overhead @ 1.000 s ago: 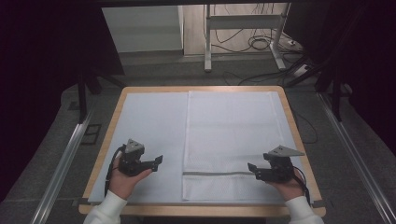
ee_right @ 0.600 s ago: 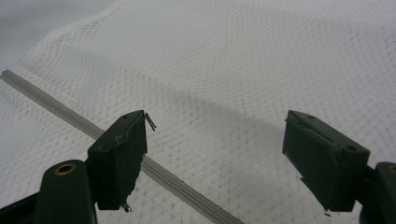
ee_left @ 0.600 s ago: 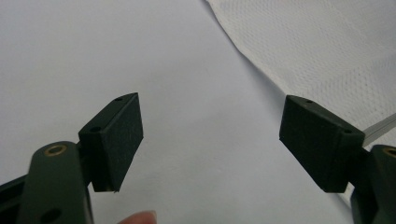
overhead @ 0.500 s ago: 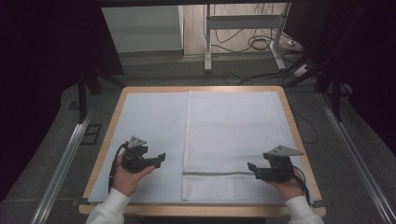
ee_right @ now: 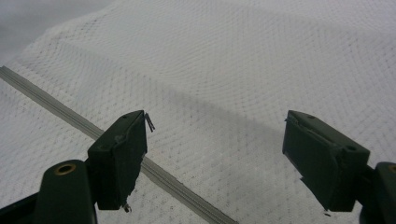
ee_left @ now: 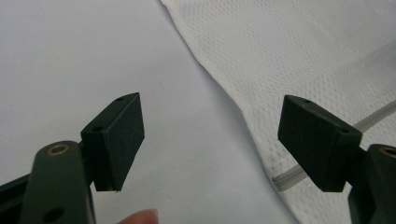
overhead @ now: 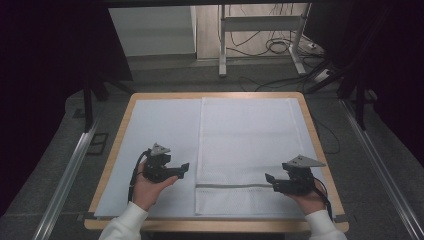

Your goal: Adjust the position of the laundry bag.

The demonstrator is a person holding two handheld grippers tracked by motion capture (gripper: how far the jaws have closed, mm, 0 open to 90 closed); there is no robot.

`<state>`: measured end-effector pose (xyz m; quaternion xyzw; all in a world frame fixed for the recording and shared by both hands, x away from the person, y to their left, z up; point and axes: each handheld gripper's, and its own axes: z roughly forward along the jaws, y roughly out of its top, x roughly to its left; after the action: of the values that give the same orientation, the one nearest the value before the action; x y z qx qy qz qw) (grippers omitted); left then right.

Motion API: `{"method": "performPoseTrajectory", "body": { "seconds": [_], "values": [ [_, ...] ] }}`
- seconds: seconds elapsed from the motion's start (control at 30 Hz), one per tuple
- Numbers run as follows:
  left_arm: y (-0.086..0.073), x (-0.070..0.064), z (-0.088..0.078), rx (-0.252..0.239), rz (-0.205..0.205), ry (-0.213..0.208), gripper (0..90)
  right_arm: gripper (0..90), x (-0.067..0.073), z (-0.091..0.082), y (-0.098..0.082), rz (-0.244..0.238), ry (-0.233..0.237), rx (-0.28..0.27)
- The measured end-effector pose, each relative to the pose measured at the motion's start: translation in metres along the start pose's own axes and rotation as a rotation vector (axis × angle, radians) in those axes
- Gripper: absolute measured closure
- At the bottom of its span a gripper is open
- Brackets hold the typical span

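A white mesh laundry bag [overhead: 250, 150] lies flat on the right half of the table, with a grey zipper [overhead: 235, 186] running across its near end. My left gripper [overhead: 184, 169] hovers just left of the bag's left edge, open and holding nothing. In the left gripper view the bag's edge [ee_left: 243, 107] and the zipper end [ee_left: 289, 176] lie between and beyond the jaws. My right gripper [overhead: 270, 181] is open over the bag's near right part, at the zipper. In the right gripper view the zipper [ee_right: 70, 112] crosses behind the left jaw over the mesh [ee_right: 243, 74].
A pale blue-white sheet [overhead: 160, 130] covers the wooden table [overhead: 114, 150]. Metal rails [overhead: 70, 170] run along both sides on the floor. A desk frame and cables [overhead: 270, 45] stand beyond the far edge.
My left gripper has moved right, toward the bag's left edge. The right gripper has stayed in place.
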<state>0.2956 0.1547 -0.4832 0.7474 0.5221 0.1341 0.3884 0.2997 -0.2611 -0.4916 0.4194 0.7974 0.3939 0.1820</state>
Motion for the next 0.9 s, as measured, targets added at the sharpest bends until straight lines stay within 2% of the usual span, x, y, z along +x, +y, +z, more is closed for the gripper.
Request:
{"method": "performPoseTrajectory", "body": {
  "seconds": [0.2,0.3,0.73,0.9],
  "values": [
    [0.005,-0.005,0.007,0.019,-0.004,-0.016,23.7,21.6,-0.001,-0.001,0.000,0.007,-0.015,-0.004],
    [0.008,-0.007,0.015,0.041,-0.018,-0.042,23.7,21.6,-0.001,0.000,0.001,0.010,-0.018,-0.002],
    [0.013,-0.020,0.038,0.103,-0.025,-0.070,26.9,21.5,-0.002,-0.002,0.001,0.012,-0.026,-0.012],
    [0.011,-0.020,0.048,0.130,-0.034,-0.077,27.7,21.4,-0.006,-0.005,0.002,0.032,-0.042,-0.023]
  ]
}}
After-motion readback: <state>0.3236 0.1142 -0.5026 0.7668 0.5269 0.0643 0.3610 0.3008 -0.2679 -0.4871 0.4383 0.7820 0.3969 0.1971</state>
